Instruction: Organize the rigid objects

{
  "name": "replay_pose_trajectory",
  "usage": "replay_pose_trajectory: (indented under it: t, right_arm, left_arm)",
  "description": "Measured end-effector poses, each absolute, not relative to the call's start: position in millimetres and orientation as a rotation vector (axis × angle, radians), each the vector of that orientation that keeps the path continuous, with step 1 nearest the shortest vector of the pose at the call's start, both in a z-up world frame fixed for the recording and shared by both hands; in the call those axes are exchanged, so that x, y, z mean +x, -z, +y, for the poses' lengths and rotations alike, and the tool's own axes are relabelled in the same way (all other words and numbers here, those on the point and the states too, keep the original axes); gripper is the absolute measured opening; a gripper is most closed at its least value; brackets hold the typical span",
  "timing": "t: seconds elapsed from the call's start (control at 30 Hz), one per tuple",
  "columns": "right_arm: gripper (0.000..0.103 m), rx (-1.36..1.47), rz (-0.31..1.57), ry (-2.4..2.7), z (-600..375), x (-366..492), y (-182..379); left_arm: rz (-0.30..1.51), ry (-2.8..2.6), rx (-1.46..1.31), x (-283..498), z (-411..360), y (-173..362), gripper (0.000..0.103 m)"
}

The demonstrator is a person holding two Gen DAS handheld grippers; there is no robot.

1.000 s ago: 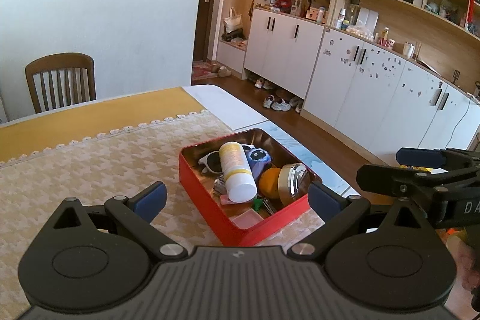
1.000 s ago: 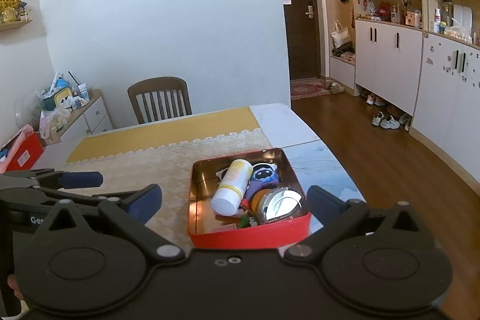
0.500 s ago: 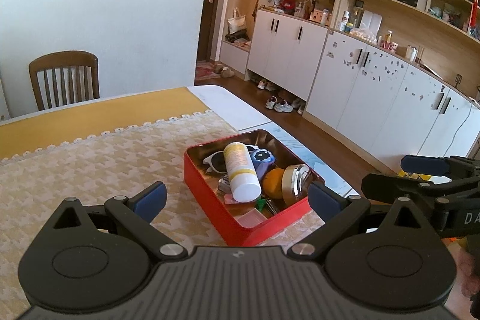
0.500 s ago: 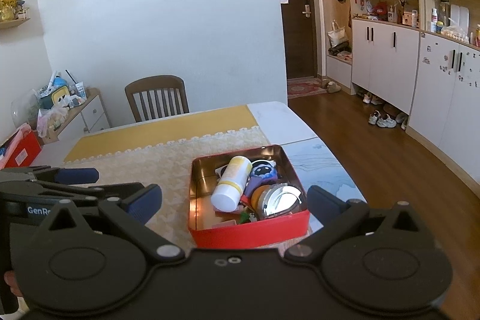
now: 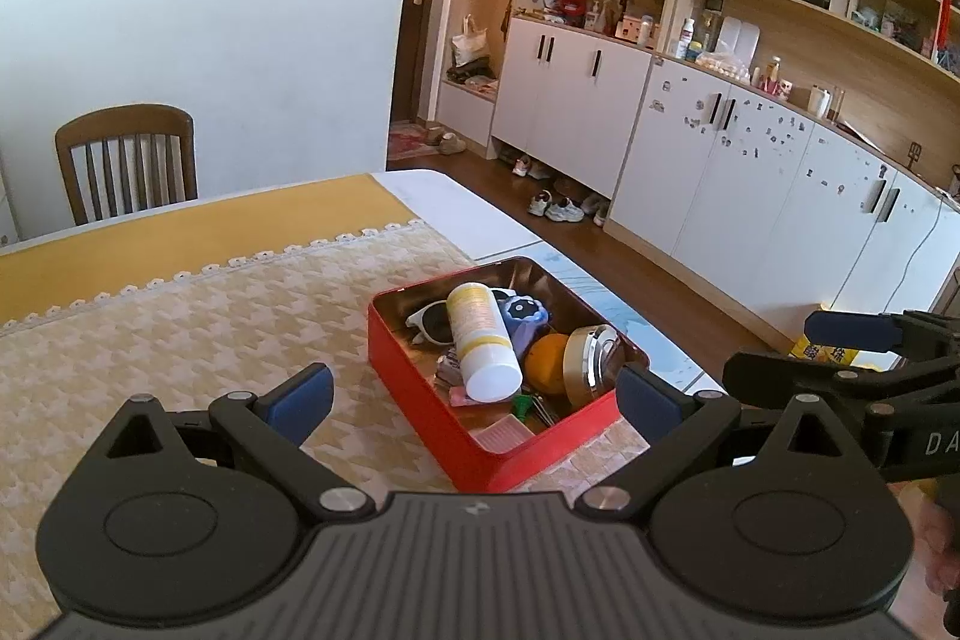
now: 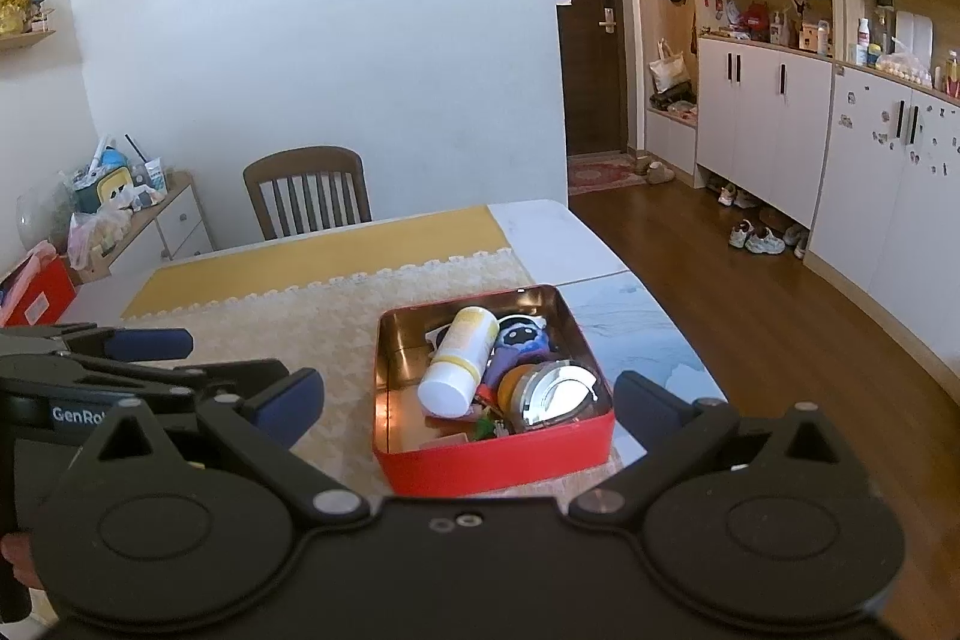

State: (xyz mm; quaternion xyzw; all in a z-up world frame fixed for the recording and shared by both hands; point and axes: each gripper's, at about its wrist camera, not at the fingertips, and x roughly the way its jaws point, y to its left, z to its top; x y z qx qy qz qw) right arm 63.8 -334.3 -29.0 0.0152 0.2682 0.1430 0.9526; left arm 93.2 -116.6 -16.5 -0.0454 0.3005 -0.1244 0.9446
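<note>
Both claws hang above the table (image 5: 180,328) with fingers spread wide and gripping nothing, the left claw (image 5: 474,397) and right claw (image 6: 468,400) each aimed at a red tin box (image 6: 498,463) just ahead. Inside it lie a white bottle with a yellow label (image 5: 483,340), white sunglasses (image 5: 429,319), an orange ball (image 5: 547,362) and a round metal-rimmed item (image 6: 555,394). A wooden chair (image 6: 306,190) stands beyond the table's far edge.

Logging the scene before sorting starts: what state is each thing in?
Left gripper: jaws open, empty.
Right gripper: jaws open, empty.
Tin: lidless, cluttered.
Bottle: lying down, capped.
Sunglasses: partly under the bottle.
Tape roll: on edge.
</note>
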Motion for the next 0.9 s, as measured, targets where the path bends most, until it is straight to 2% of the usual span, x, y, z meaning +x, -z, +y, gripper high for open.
replay_pose_trajectory:
  t: [0.9]
  right_arm:
    - [0.103, 0.046, 0.561, -0.272, -325.6, 66.1, 32.6]
  left_arm:
    - [0.611, 0.275, -0.072, 97.5, -111.3, 18.4, 0.101]
